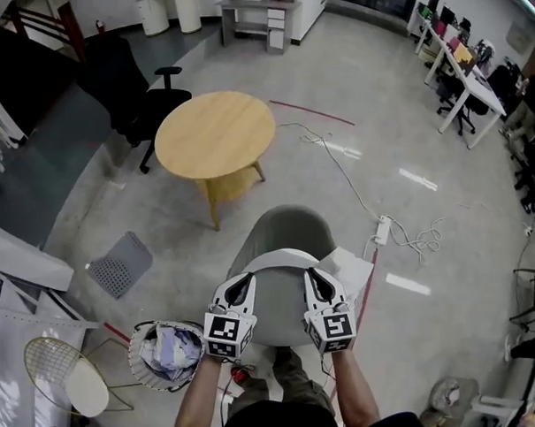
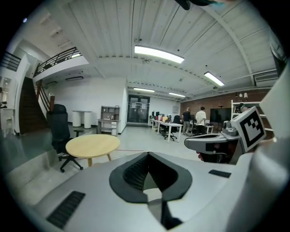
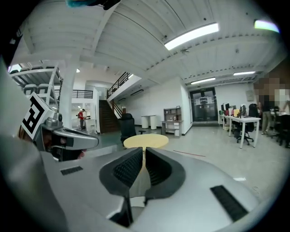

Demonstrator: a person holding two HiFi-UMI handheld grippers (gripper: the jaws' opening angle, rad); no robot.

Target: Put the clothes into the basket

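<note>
Out front, forearms (image 1: 198,399) run parallel; left tongs (image 1: 243,280) and right tongs (image 1: 314,278) are pressed together, empty.

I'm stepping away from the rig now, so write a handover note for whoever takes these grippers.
Left gripper: fingers shut on the grey garment.
Right gripper: shut on it too.
The garment hangs between them, off the floor.
The basket stands on the floor to the left, some clothes already in it.
Left to do: carry the garment over the basket and release.
</note>
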